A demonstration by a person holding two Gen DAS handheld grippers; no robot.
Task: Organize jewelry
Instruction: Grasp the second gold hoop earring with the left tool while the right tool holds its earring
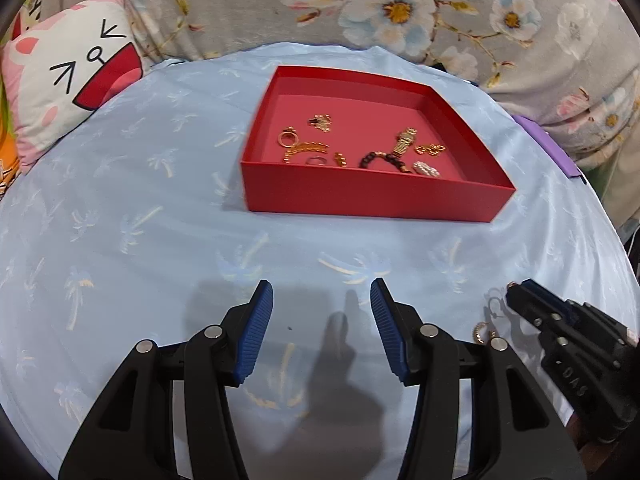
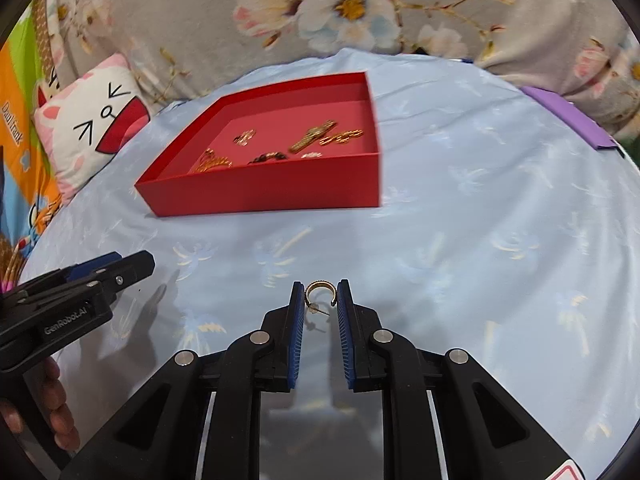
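Note:
A red open box (image 1: 360, 196) (image 2: 260, 192) sits on the light blue cloth and holds several gold pieces, a gold watch (image 1: 405, 142) (image 2: 314, 136) and a dark bead bracelet (image 1: 376, 159). My right gripper (image 2: 320, 292) is shut on a gold hoop earring (image 2: 319, 290), held by its two sides between the blue pads just above the cloth. It shows at the right of the left wrist view (image 1: 514, 290). My left gripper (image 1: 322, 292) is open and empty above the cloth, in front of the box. Another small gold earring (image 1: 481, 330) lies on the cloth by it.
The blue palm-print cloth (image 1: 160, 200) covers a round table. A cat-face cushion (image 1: 68, 76) (image 2: 96, 128) lies at the back left. A floral fabric (image 1: 400, 4) runs behind. A purple flat object (image 1: 548, 146) (image 2: 568, 118) lies at the right edge.

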